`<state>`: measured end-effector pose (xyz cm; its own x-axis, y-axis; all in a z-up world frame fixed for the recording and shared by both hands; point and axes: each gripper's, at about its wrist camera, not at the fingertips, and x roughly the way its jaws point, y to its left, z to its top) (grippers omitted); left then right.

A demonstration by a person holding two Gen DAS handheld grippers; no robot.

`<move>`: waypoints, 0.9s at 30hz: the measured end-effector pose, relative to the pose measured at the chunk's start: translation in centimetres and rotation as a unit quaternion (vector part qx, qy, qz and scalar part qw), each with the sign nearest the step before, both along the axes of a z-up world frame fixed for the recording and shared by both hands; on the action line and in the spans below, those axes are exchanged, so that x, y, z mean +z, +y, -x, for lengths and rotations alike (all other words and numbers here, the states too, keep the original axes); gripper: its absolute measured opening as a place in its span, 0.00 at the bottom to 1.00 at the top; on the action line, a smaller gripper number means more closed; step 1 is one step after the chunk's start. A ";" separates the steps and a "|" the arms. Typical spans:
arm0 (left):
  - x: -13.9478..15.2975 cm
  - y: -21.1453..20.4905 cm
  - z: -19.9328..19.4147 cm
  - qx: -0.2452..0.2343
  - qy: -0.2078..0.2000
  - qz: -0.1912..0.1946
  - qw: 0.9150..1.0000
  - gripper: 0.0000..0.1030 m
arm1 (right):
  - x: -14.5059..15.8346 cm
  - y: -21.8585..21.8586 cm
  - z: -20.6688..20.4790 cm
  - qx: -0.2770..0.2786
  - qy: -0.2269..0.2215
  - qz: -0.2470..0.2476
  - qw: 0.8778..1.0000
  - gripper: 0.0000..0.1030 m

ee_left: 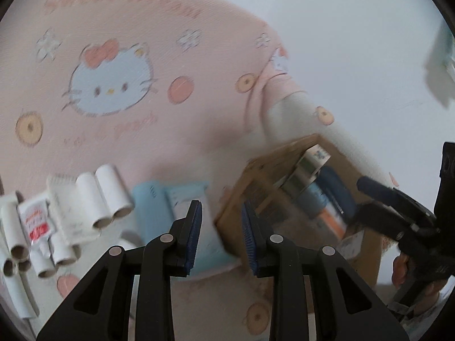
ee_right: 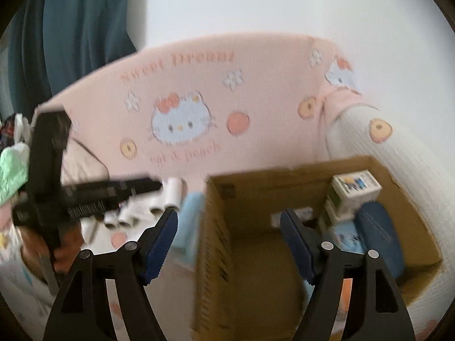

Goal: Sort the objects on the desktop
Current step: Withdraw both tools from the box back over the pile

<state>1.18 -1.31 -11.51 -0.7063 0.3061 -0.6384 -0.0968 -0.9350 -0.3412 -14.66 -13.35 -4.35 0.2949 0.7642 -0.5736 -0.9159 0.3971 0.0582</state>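
An open cardboard box [ee_right: 219,227] stands on the pink printed cover and holds small white cartons [ee_right: 355,190] and a dark blue pouch [ee_right: 375,227]. My right gripper [ee_right: 229,244] hovers open and empty over the box's left wall. In the left wrist view the same box [ee_left: 236,216] is to the right. My left gripper [ee_left: 221,238] is open with nothing between its pads, above a light blue packet [ee_left: 153,213]. Several white paper rolls [ee_left: 108,196] and a red-and-white sachet [ee_left: 37,221] lie to the left. The views are motion-blurred.
A pink cat-print cushion [ee_right: 182,119] rises behind the objects, with a white ribbed bolster [ee_right: 398,164] to its right. A teal curtain [ee_right: 71,28] hangs at the back left. A hand [ee_right: 65,244] holds the left gripper's black frame [ee_right: 45,170].
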 end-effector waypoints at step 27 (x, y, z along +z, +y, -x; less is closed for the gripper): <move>-11.7 -12.5 -0.5 0.042 -0.144 -0.174 0.973 0.45 | -11.3 17.1 8.2 0.199 -0.018 0.163 0.966 0.76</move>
<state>1.69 -13.79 -23.24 -0.5445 0.4878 -0.6823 0.1217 -0.7590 -0.6397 -22.89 3.76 -15.63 0.0390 0.6009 -0.7984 -0.9990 0.0056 -0.0446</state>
